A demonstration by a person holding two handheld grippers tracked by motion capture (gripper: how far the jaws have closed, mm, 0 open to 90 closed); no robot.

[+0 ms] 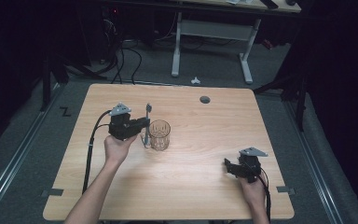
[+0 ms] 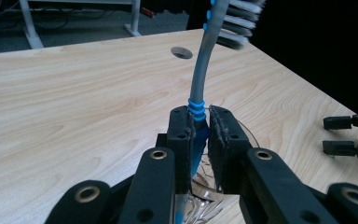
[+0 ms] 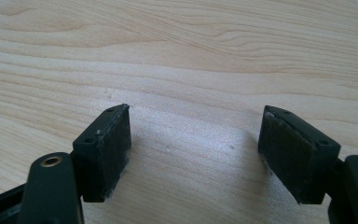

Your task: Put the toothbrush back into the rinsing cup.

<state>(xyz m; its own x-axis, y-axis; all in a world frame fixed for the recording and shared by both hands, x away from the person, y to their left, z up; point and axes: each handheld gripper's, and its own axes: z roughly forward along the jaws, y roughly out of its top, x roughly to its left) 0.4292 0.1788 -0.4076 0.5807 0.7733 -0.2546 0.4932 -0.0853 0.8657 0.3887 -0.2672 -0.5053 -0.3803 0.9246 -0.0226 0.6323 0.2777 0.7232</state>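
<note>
Here a grey toothbrush (image 2: 200, 70) is clamped upright by the left gripper (image 2: 199, 128) just above the glass cup (image 1: 160, 135) on the desk (image 1: 205, 186), seemingly awaiting lowering, while the right gripper (image 3: 196, 154) is held open.

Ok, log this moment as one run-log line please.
left gripper: shut on toothbrush, bristles up | glass: upright, beside it | right gripper: open, holding nothing, over table
</note>
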